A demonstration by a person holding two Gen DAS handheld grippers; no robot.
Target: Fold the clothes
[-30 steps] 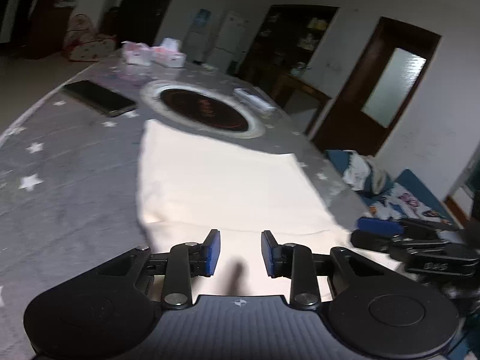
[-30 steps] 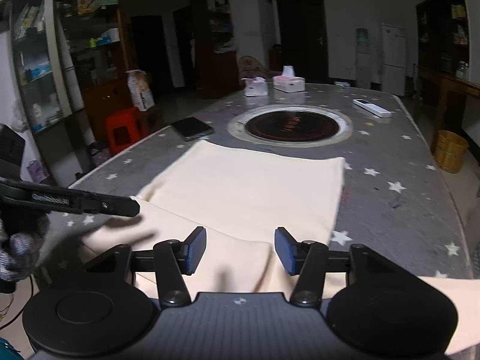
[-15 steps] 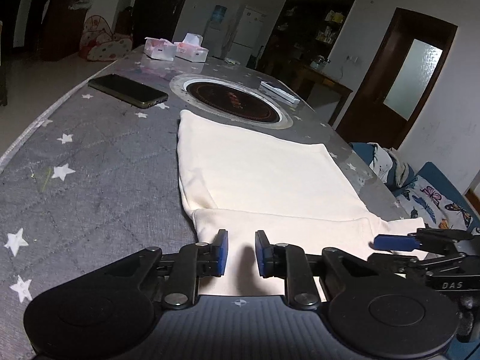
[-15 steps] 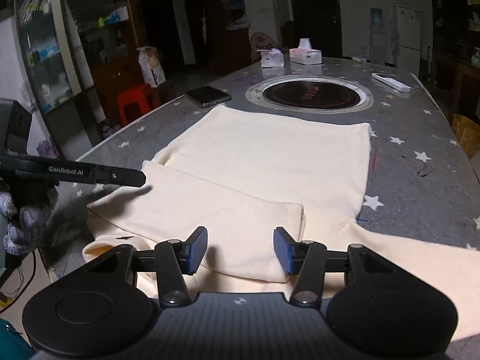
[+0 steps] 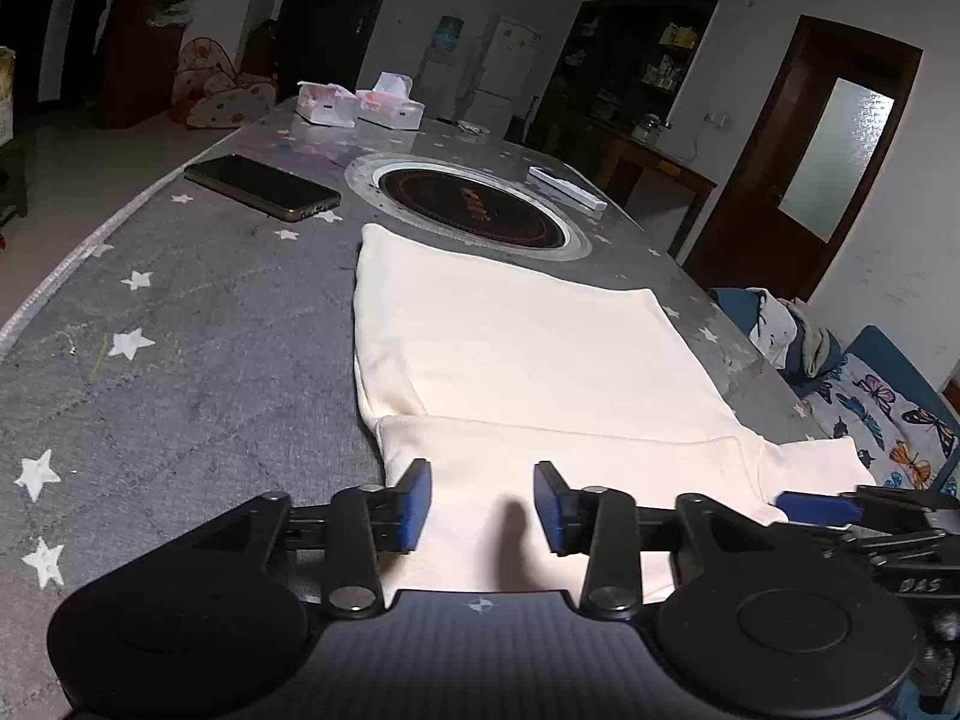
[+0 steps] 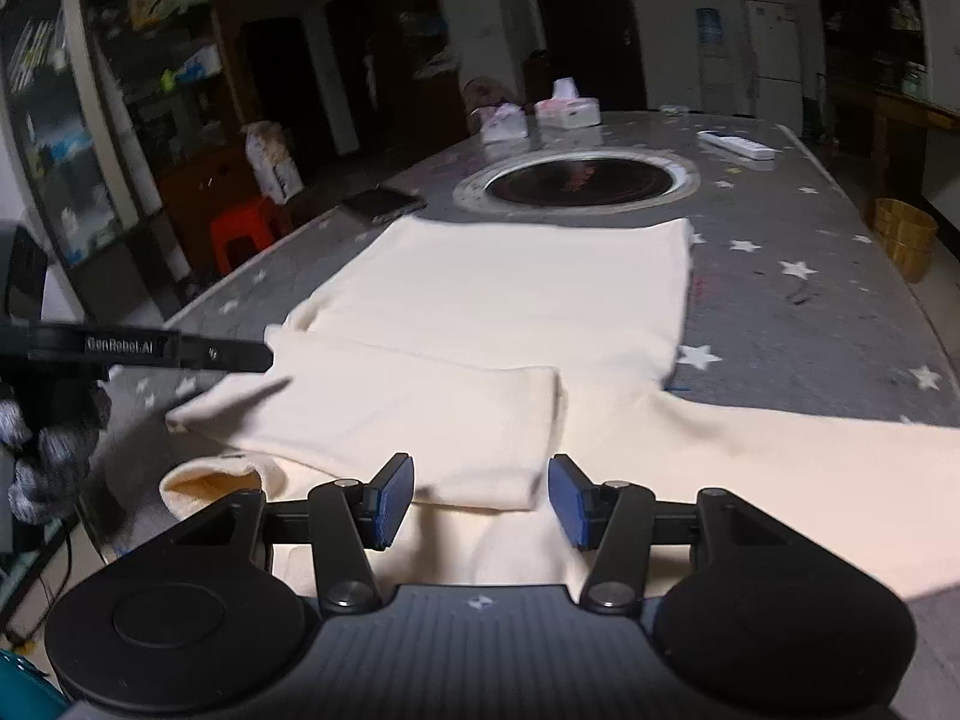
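left gripper [image 5: 482,504] jaws just opened wider above cream garment [image 5: 528,354].

Home, dining/living room. Long table [image 5: 180,324] under a grey star-print cover, round hotpot burner [image 5: 468,210] set into its middle. Everyday clutter on it: phone [image 5: 261,186], two tissue boxes [image 5: 360,105] at the far end, remote [image 6: 737,145]. Fridge [image 5: 501,81] and water dispenser [image 5: 447,45] against the far wall, dark wood doors, shelving cabinet [image 6: 120,138] packed with household stuff on the left, red plastic stool [image 6: 240,231] on the floor, butterfly-print bedding [image 5: 888,414] to the right.
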